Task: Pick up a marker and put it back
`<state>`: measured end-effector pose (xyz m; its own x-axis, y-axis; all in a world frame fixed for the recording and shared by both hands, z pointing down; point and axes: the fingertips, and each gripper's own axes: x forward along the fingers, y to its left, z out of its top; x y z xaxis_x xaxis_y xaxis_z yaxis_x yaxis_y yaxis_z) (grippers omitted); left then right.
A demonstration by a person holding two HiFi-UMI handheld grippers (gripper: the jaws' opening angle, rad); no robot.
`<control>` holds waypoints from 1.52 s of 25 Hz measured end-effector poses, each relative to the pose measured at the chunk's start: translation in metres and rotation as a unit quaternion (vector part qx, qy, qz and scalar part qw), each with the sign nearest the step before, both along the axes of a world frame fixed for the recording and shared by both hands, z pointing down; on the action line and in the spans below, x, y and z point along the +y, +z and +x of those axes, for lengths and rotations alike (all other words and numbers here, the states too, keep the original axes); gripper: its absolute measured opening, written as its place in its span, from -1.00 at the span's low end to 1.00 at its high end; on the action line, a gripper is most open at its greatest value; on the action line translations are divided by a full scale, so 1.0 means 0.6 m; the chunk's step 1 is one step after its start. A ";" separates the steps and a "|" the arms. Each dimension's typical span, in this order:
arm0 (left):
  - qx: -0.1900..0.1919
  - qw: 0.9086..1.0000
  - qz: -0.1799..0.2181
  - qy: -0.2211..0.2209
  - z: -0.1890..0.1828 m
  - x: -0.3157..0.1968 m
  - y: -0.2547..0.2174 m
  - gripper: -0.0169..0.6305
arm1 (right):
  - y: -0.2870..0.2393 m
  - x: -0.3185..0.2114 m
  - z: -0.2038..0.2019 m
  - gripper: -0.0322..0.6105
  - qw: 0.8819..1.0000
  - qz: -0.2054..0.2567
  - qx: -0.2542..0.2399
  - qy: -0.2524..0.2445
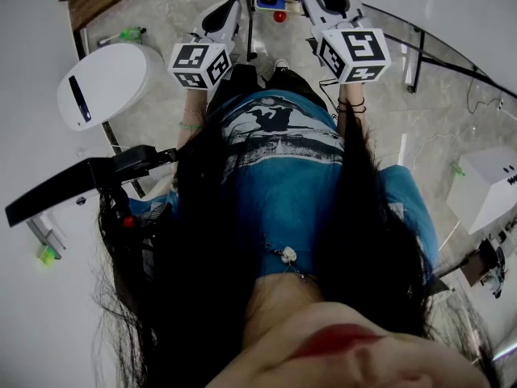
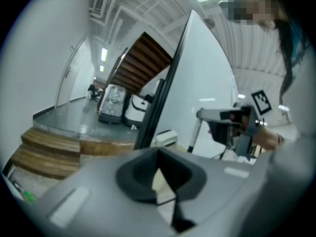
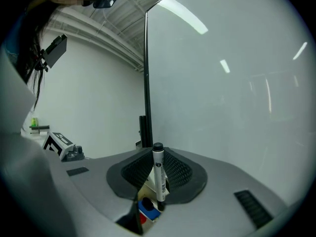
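Noted at the right gripper (image 3: 157, 179): jaws clenched on the marker (image 3: 158, 167), barrel upright with the capped end up, in front of a pale panel (image 3: 227, 93); no bench in view. Hard to tell where along the barrel the pads bite. Noted at the left gripper (image 2: 159, 184): jaws pressed together, nothing between them. Glimpsed below the right jaws: a blue-and-red item (image 3: 145, 210), identity unclear, possibly near the return spot. Risks, as judgement only: pivoting of the marker in the pads, given a narrow hold on a long round barrel; slipping out on a quick swing; dropping to the floor (image 1: 161, 14) if released before seating; tipping or missing at put-back if brought in tilted; knocking by the idle left gripper, near the right one in the head view.
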<state>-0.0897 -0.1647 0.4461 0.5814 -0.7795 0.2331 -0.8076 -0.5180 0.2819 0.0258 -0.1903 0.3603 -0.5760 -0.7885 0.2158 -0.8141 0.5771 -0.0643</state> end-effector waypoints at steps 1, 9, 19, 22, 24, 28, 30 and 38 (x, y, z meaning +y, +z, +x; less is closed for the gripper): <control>0.000 1.000 0.000 0.000 0.000 0.000 0.000 -0.98 | 0.002 0.001 -0.001 -0.66 1.000 0.000 0.010 -0.004; -0.003 1.000 -0.002 -0.010 -0.006 0.001 0.001 -0.98 | 0.060 0.020 -0.032 -0.66 0.983 0.013 0.173 -0.062; -0.005 1.000 -0.004 -0.028 -0.016 0.009 0.003 -0.98 | 0.132 0.033 -0.077 -0.66 0.954 -0.010 0.266 -0.138; -0.006 0.999 -0.006 -0.034 -0.020 0.010 0.004 -0.98 | 0.148 0.031 -0.083 -0.66 0.953 -0.028 0.261 -0.149; -0.006 0.999 -0.006 -0.035 -0.021 0.011 0.004 -0.98 | 0.159 0.030 -0.087 -0.66 0.951 -0.038 0.265 -0.156; -0.006 0.999 -0.006 -0.036 -0.020 0.011 0.004 -0.98 | 0.178 0.023 -0.099 -0.66 0.946 -0.043 0.276 -0.164; -0.005 0.999 -0.006 -0.036 -0.018 0.011 0.005 -0.98 | 0.186 0.018 -0.101 -0.66 0.947 -0.047 0.275 -0.158; -0.003 0.999 -0.008 -0.037 -0.015 0.011 0.007 -0.98 | 0.196 0.028 -0.097 -0.66 0.950 -0.064 0.260 -0.163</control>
